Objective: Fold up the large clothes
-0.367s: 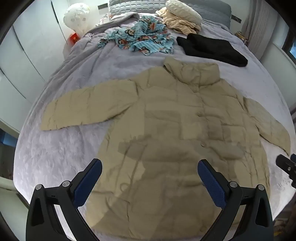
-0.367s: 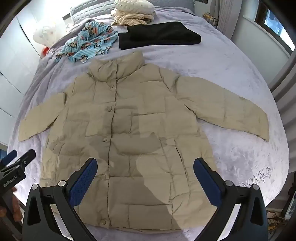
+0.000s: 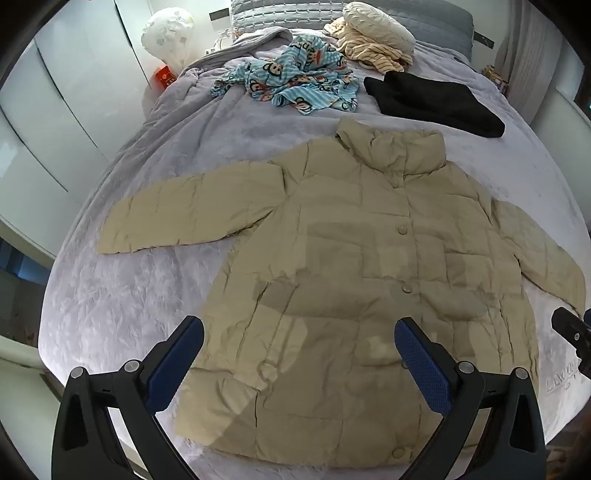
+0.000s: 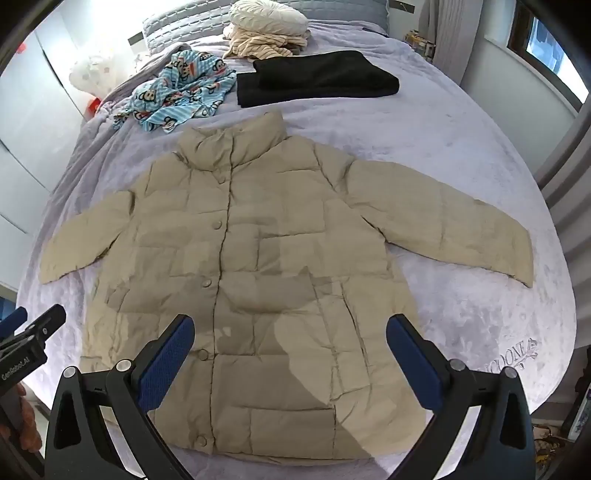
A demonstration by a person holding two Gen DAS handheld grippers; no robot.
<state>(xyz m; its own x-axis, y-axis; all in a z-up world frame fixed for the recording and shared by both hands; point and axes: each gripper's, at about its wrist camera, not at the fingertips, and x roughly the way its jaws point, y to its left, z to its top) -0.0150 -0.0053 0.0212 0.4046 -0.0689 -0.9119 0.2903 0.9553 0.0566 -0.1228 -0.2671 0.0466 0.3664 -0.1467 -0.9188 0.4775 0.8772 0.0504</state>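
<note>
Beige jacket (image 3: 369,280) spread flat, front up, buttoned, on bed (image 3: 122,317) with lilac cover; collar toward 12 o'clock, hem toward 6 o'clock, sleeves out toward 9 and 3 o'clock.

Left gripper (image 3: 299,354) above hem area, jaws wide apart, nothing between them, no contact with fabric visible. Right gripper (image 4: 290,350) likewise above lower front, jaws wide apart and empty. In right wrist view, left gripper visible at 8 o'clock edge; in left wrist view, part of right gripper at 3 o'clock edge.

Beyond collar, at 12 o'clock: black folded garment (image 3: 436,103), just right of blue cartoon-print cloth (image 3: 295,85). Striped cream clothes (image 3: 369,51) farther back under round cream cushion (image 3: 376,22). White balloon (image 3: 168,33) at 11 o'clock beside bed. Shadows across lower half of jacket.
</note>
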